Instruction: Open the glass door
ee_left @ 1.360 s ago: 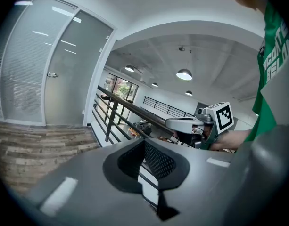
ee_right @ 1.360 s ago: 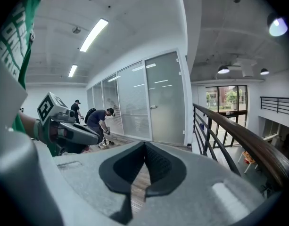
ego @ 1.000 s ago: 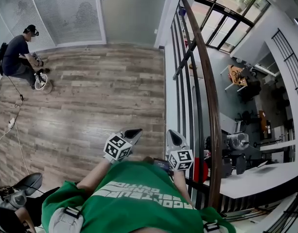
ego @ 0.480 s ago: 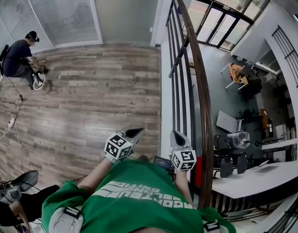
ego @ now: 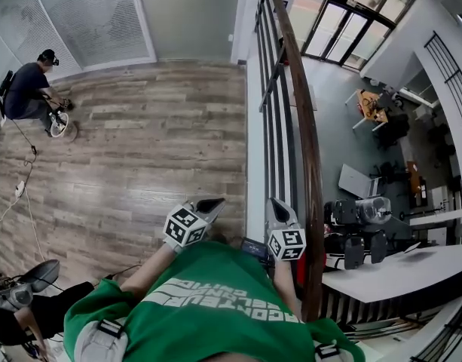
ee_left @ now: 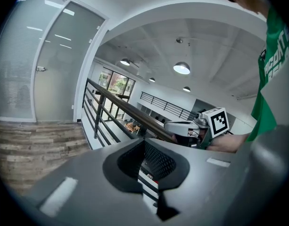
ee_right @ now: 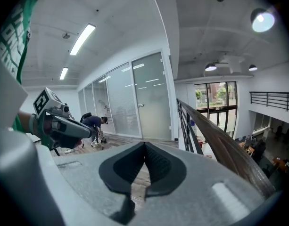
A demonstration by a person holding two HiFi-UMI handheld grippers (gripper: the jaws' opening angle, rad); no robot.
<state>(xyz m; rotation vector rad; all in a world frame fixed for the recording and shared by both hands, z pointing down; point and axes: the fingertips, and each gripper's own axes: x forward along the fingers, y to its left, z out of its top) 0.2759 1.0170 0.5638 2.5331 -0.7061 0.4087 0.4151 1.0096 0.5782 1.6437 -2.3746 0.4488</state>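
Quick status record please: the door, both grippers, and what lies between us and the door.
door: frosted glass door with metal handle, looks closed, at the far end
left gripper: jaws together, empty
right gripper: jaws together, empty
contact: none; both grippers well short of the door
path: grey wood-plank floor
right side: black railing with brown wooden handrail
bystander: crouching person in dark top, left of the door
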